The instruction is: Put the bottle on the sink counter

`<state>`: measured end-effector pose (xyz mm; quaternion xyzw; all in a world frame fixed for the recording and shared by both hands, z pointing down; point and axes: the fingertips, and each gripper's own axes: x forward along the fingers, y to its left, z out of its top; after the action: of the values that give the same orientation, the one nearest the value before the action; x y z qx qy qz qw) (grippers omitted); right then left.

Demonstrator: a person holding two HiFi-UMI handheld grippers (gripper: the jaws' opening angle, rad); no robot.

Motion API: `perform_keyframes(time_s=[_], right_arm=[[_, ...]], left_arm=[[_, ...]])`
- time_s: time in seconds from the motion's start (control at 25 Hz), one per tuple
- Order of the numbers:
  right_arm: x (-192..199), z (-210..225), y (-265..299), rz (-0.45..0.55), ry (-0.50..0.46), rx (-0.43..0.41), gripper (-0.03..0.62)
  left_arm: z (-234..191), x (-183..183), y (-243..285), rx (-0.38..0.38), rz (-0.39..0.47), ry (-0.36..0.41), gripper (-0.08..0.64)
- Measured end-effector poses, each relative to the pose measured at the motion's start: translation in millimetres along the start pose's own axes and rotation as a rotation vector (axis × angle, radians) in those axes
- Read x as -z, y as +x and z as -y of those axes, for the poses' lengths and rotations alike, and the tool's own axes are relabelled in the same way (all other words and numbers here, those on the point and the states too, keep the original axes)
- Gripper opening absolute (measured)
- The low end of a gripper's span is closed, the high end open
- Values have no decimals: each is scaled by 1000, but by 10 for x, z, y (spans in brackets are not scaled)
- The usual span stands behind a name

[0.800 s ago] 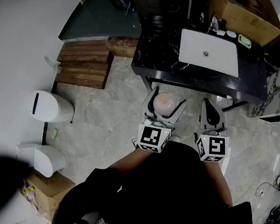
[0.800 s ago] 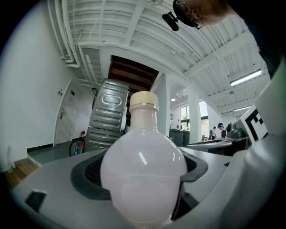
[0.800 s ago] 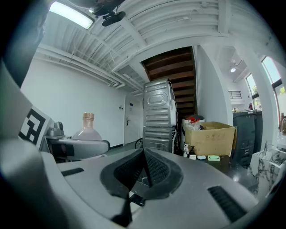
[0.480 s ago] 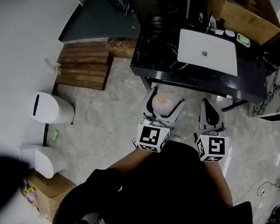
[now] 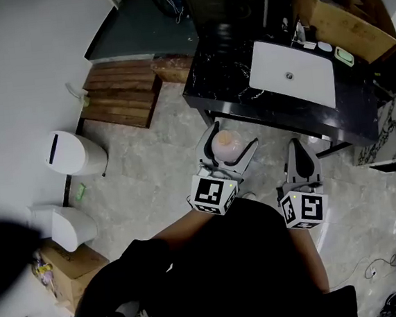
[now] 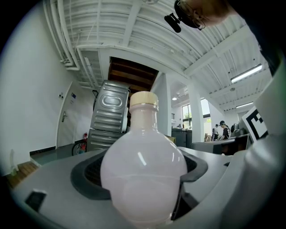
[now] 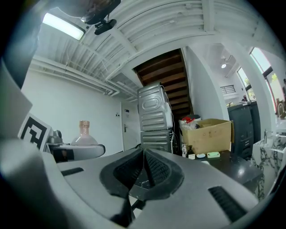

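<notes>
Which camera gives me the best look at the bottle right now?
The left gripper view: the bottle fills the centre, round body and cap side-on, clamped in the left gripper. The head view shows only its top from above; the right gripper view shows it small at the far left.

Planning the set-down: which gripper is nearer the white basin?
Right. The right gripper sits straight in front of the basin; the left gripper, holding the bottle, is off to its left.
</notes>
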<state>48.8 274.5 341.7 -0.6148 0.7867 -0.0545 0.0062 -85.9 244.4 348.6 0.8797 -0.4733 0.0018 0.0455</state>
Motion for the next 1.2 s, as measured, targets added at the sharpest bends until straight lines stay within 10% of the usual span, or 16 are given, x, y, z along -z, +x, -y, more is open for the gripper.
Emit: perform_keyframes(time_s=[0.56,1.2], right_arm=[[237,98,63,-48,19,-40,40],[194,640,1081,-107,-9,-23,40]], left_arm=[[-59,135,135,-40,-28,-70,403],[-828,266,1452,-47,-52,-71,403]])
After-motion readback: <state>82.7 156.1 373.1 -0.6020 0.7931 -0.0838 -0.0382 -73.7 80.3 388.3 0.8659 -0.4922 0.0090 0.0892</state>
